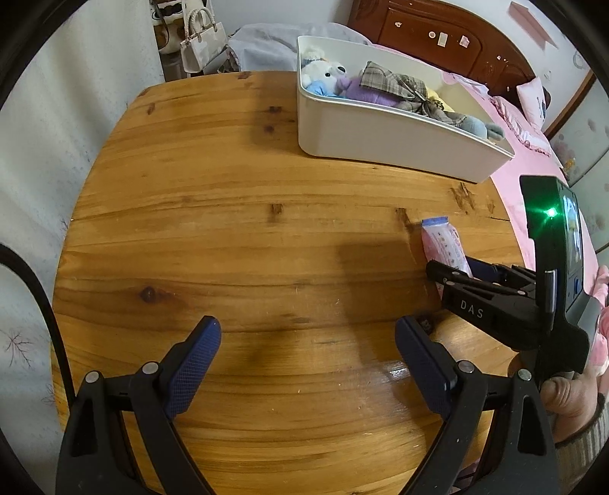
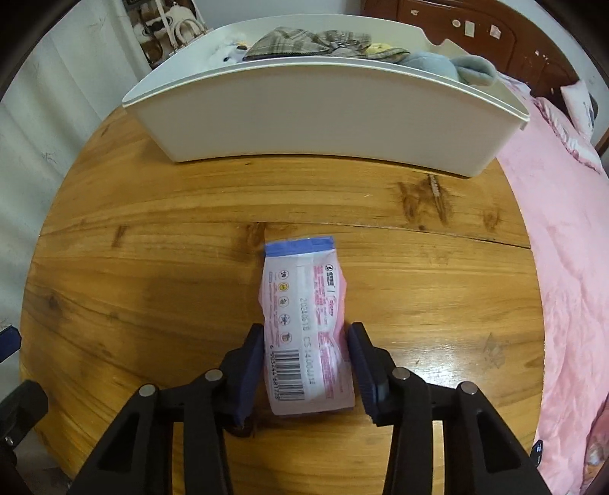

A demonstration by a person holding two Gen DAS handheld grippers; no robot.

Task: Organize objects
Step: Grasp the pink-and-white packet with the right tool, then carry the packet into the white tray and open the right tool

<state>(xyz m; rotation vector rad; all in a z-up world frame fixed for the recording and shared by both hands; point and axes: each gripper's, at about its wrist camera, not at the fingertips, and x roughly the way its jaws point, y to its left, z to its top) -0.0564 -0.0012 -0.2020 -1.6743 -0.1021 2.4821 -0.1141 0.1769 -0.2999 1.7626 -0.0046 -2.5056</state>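
A pink tissue packet [image 2: 306,327] with a blue end lies on the wooden table [image 2: 152,266]. My right gripper [image 2: 306,342] is shut on the packet, one pad against each long side. In the left wrist view the packet [image 1: 443,247] shows at the right with the right gripper [image 1: 453,272] on it. My left gripper [image 1: 308,342] is open and empty above the table's near middle. A white bin [image 1: 380,133] with soft toys [image 1: 331,76] and a plaid cloth [image 1: 396,82] stands at the back; it also shows in the right wrist view [image 2: 323,114].
A bed with a pink cover [image 2: 563,247] runs along the table's right side. A wooden headboard [image 1: 449,34] stands behind the bin. A white handbag [image 1: 201,42] hangs at the back left by the wall.
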